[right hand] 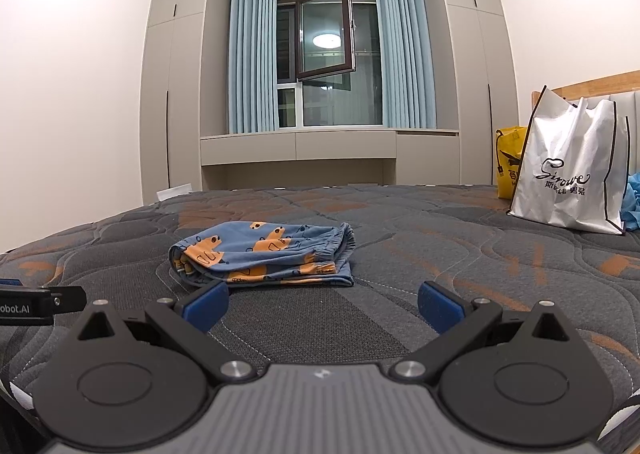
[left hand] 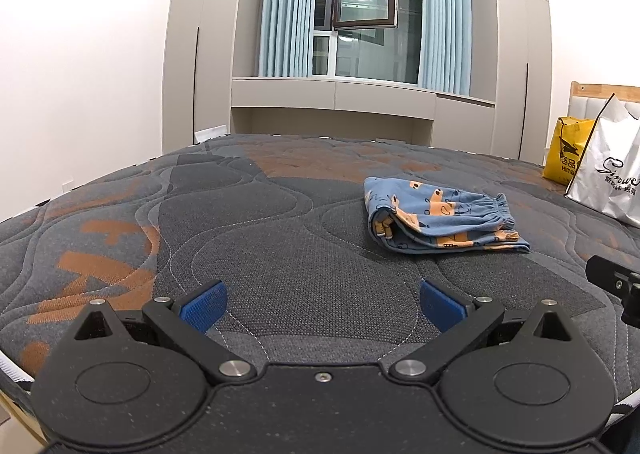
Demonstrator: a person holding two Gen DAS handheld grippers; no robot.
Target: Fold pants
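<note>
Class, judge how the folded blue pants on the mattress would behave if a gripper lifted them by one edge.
The pants are thin, creased cloth, so they would probably droop and unfold. They look light. On the textured mattress, a push would likely bunch them rather than slide them.

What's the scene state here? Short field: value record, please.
surface: quilted grey and orange mattress
pants: blue pants with orange print, lying in a folded bundle on the mattress, elastic waistband toward the right
left gripper: open, empty, short of the pants
right gripper: open, empty, short of the pants
contact with pants: none
bags: white bag and yellow bag standing at the mattress's far right
background: open window with blue curtains
</note>
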